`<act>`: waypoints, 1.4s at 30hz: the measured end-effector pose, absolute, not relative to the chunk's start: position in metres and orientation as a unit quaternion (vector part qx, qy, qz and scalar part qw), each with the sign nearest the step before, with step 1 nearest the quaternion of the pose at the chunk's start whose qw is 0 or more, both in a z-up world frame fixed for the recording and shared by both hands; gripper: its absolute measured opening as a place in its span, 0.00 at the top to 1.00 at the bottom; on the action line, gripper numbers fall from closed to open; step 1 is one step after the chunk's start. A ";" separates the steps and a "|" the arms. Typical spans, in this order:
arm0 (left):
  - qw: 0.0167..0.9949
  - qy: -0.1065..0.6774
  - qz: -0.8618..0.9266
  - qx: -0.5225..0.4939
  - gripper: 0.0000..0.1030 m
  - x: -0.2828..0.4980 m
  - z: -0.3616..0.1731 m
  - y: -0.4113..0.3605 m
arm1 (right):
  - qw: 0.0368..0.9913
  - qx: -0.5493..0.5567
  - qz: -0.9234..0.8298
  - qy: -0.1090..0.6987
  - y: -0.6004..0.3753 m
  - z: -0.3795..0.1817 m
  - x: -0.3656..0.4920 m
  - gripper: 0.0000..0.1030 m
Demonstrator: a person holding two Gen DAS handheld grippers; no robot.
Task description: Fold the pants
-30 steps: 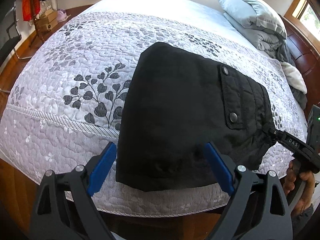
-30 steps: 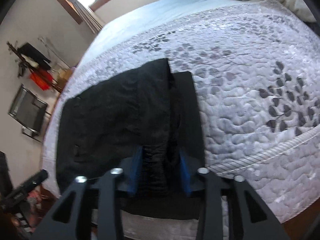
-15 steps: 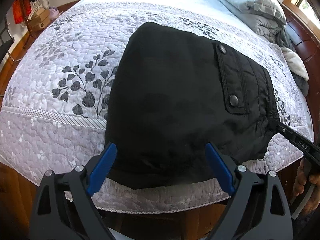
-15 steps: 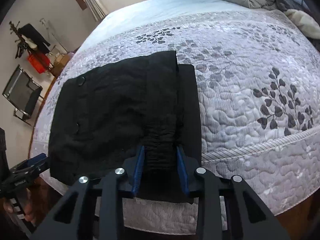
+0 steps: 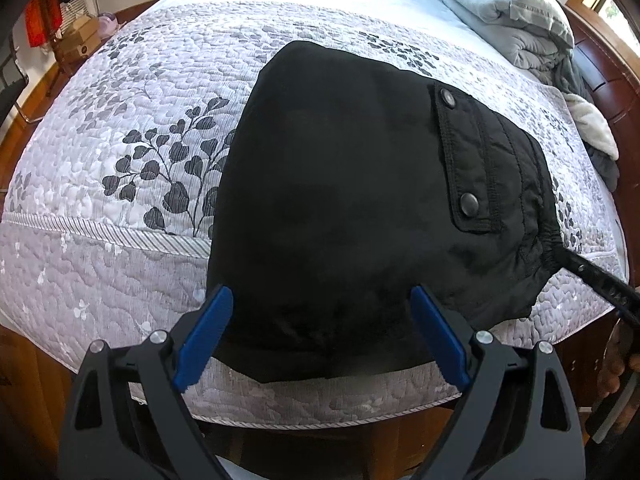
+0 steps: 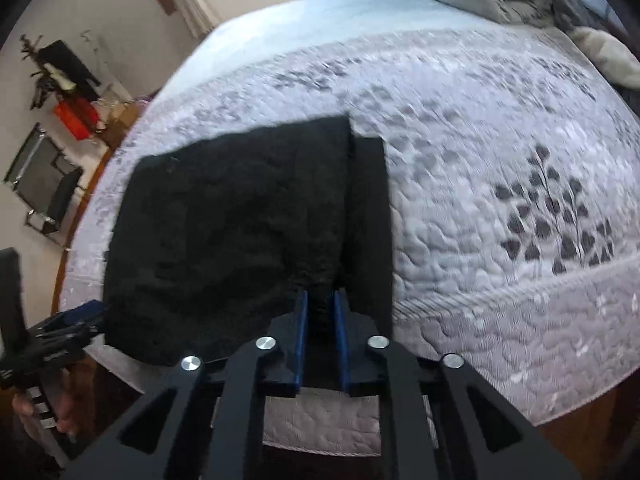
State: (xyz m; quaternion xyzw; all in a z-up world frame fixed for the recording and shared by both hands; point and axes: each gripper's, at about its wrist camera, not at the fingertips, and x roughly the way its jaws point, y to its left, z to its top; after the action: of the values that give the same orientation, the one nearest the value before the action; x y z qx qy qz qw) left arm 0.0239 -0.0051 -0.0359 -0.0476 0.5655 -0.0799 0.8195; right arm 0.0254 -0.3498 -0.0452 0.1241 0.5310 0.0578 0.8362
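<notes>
Closer now, both grippers are nearing the bed's (image 5: 100,264) front edge, where the folded pants (image 5: 340,208) are lying; right gripper (image 6: 320,312) is pinching their waistband to lift it, left gripper (image 5: 320,320) is hovering spread.

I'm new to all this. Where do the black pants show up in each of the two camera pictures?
Left wrist view: the black pants fill the centre, snap-button pocket flap on the right.
Right wrist view: the black pants lie centre-left, their near edge pinched by the right gripper.
Shared landmark: the dark leaf print on the quilt.
</notes>
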 end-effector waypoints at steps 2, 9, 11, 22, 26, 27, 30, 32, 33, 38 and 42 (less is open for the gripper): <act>0.820 0.565 -0.078 -0.049 0.12 0.024 -0.036 -0.004 | 0.830 0.129 0.055 0.539 -0.351 -0.052 0.026 0.85; 0.821 0.563 -0.077 -0.050 0.12 0.023 -0.034 -0.002 | 0.826 0.140 0.050 0.544 -0.355 -0.055 0.026 0.79; 0.822 0.562 -0.076 -0.051 0.12 0.023 -0.033 0.000 | 0.834 0.153 0.051 0.528 -0.361 -0.046 0.023 0.62; 0.819 0.566 -0.084 -0.040 0.12 0.022 -0.035 -0.007 | 0.810 0.193 0.077 0.548 -0.355 -0.064 0.047 0.39; 0.817 0.569 -0.081 -0.048 0.12 0.023 -0.036 -0.004 | 0.799 0.212 0.084 0.556 -0.351 -0.081 0.049 0.54; 0.817 0.570 -0.080 -0.049 0.12 0.023 -0.037 -0.004 | 0.801 0.213 0.082 0.554 -0.351 -0.081 0.048 0.57; 0.815 0.571 -0.079 -0.048 0.12 0.024 -0.038 -0.005 | 0.803 0.225 0.086 0.545 -0.358 -0.079 0.044 0.67; 0.814 0.573 -0.079 -0.049 0.12 0.024 -0.039 -0.005 | 0.809 0.224 0.088 0.536 -0.362 -0.074 0.040 0.71; 0.815 0.572 -0.080 -0.049 0.12 0.023 -0.039 -0.006 | 0.812 0.219 0.084 0.534 -0.363 -0.071 0.039 0.72; 0.815 0.573 -0.078 -0.045 0.12 0.025 -0.042 -0.007 | 0.813 0.196 0.065 0.544 -0.365 -0.075 0.035 0.73; 0.815 0.573 -0.078 -0.044 0.12 0.025 -0.042 -0.008 | 0.816 0.180 0.062 0.546 -0.361 -0.073 0.037 0.72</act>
State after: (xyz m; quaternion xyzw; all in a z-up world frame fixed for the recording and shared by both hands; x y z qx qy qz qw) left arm 0.0252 -0.0079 -0.0415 -0.0435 0.5726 -0.0781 0.8150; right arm 0.0368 -0.3614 -0.0731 0.1795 0.5457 0.0620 0.8161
